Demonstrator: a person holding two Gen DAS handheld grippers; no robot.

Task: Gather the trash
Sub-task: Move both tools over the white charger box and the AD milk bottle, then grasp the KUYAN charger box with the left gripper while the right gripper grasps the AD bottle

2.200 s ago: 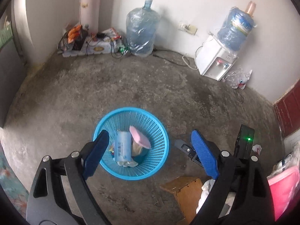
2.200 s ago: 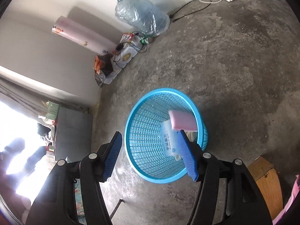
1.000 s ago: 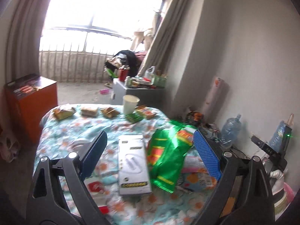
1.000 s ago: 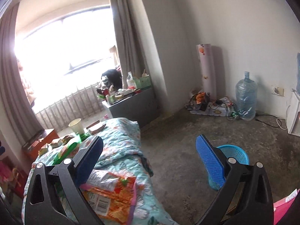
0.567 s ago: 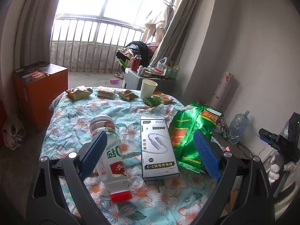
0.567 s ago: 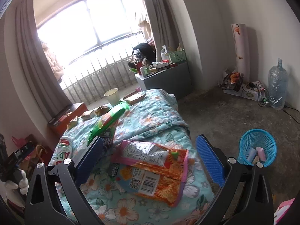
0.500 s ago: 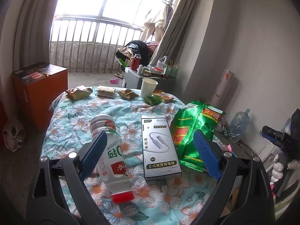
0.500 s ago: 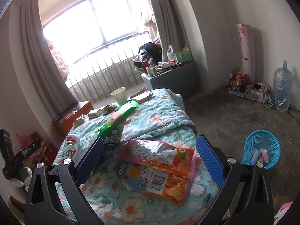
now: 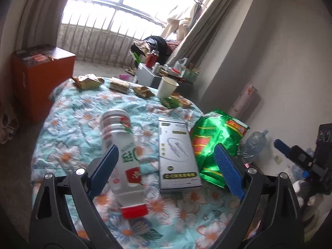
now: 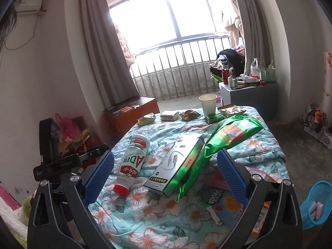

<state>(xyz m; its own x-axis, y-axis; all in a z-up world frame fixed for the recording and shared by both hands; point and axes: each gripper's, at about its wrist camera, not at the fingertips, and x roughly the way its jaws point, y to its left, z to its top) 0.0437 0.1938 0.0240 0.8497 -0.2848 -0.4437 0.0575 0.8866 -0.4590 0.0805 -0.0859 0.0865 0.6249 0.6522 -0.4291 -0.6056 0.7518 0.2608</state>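
Trash lies on a floral bedspread (image 9: 68,137). A white AD bottle with a red cap (image 9: 124,157) lies on its side; it also shows in the right wrist view (image 10: 132,161). Beside it are a silver cable box (image 9: 176,151) (image 10: 176,166) and a green snack bag (image 9: 215,141) (image 10: 226,137). An orange snack bag (image 10: 226,205) lies near the bed's right edge. My left gripper (image 9: 166,168) is open and empty above the bottle and box. My right gripper (image 10: 166,172) is open and empty over the box. A blue trash basket (image 10: 317,203) stands on the floor at the right.
A paper cup (image 9: 167,87) and several small wrappers (image 9: 87,81) lie at the bed's far end. An orange cabinet (image 9: 39,76) stands left of the bed, a grey side table (image 10: 249,97) by the window. A phone on a tripod (image 10: 62,161) stands at the left.
Both grippers swung up from the basket on the floor to the bed. In the last half second the left gripper edged closer to the bottle and the right view turned left over the box.
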